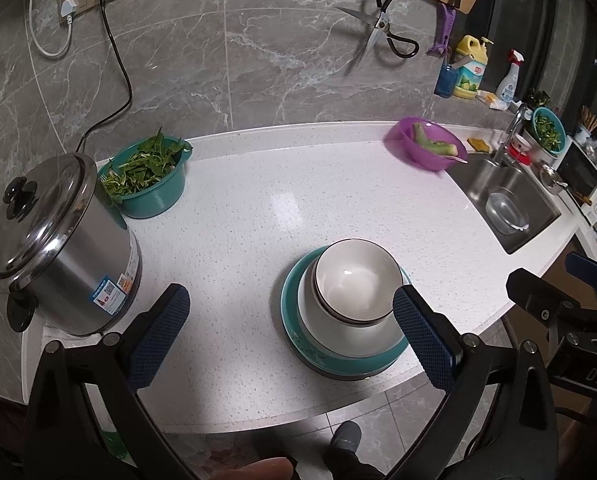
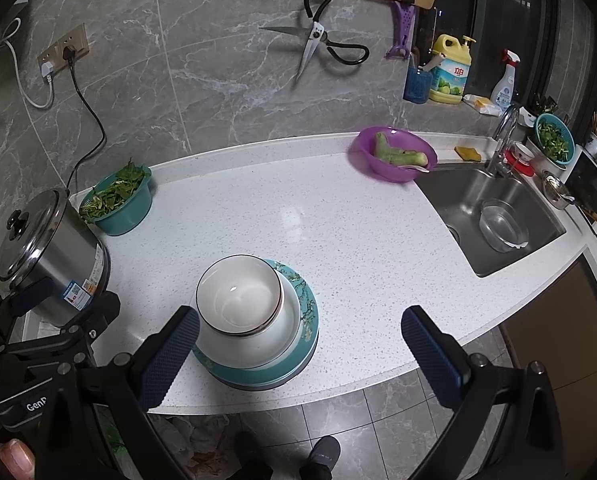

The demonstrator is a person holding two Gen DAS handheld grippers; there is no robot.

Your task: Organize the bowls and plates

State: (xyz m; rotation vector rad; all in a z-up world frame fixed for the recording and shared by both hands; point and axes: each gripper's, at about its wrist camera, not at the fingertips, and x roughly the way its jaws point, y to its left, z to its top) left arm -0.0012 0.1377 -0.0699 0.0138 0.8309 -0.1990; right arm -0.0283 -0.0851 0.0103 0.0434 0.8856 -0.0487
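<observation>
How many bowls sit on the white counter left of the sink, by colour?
white bowls, nested, as far as visible: 2
teal bowl, holding greens: 1
purple bowl: 1
Total: 4

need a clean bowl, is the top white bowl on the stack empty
Empty. The top white bowl sits upright on the stack, and both views show its bare, glossy inside with only a light reflection.

Steel cooker (image 1: 64, 248), teal basin of greens (image 1: 148, 178) — purple basin (image 1: 426, 148) by sink (image 1: 506, 204).
</observation>
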